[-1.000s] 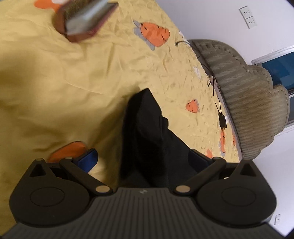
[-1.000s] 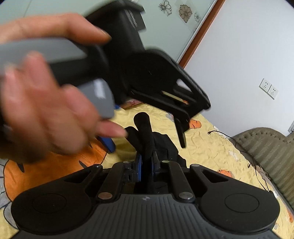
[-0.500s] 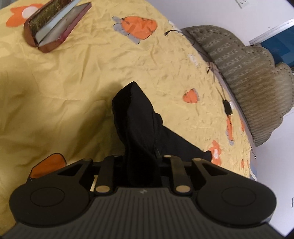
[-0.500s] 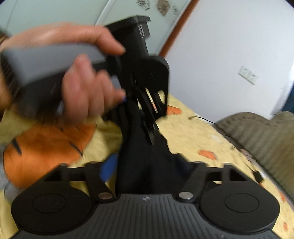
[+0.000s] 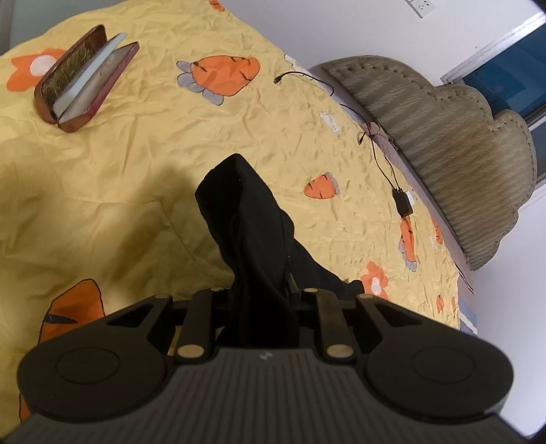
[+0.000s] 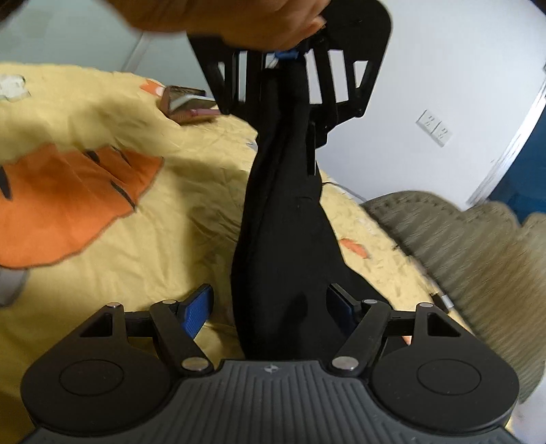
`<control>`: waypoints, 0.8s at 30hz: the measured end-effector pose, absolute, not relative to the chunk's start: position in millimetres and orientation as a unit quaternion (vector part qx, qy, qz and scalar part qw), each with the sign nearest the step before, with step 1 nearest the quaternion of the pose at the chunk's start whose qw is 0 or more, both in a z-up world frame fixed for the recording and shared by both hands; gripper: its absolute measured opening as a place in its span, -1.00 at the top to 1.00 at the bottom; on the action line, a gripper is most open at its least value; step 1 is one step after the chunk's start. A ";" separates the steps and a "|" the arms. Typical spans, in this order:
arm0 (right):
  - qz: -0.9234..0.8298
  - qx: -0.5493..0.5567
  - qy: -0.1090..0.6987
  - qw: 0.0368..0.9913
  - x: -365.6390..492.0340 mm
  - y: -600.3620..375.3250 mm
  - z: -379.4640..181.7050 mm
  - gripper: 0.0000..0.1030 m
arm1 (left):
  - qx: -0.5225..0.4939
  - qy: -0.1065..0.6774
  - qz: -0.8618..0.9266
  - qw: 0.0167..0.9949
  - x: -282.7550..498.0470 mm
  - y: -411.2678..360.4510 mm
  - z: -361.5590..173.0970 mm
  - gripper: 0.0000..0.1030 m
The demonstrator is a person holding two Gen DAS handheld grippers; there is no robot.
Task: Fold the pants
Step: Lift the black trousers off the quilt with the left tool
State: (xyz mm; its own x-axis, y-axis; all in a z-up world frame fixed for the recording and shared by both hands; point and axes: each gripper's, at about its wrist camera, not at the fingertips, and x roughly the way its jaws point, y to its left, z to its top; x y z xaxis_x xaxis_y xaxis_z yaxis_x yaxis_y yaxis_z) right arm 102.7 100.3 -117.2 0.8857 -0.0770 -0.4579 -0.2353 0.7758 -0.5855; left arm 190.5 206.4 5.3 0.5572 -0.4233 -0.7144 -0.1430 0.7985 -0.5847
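Black ribbed right gripper (blue pads), brass-coloured pivot screws.

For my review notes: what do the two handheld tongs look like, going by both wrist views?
Both tongs are matte black plastic. The right tongs have blue ribbed pads, linkage bars with silver pivot pins, two round discs and a ribbed grey housing bearing a small white logo. The left tongs show the same body. A bare hand grips the left one; no sleeve shows.
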 end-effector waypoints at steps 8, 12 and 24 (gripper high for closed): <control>0.049 -0.296 0.238 0.924 96.6 83.7 -105.0 0.73 | -0.280 0.450 -0.090 0.843 177.1 191.8 28.1 0.66; 0.048 -0.275 0.222 0.934 90.8 72.0 -90.7 0.74 | -0.272 0.433 -0.102 0.853 168.4 180.2 48.9 0.66; 0.042 -0.165 0.196 0.966 71.4 21.8 -50.3 0.74 | -0.222 0.393 -0.119 0.884 139.3 115.5 104.3 0.66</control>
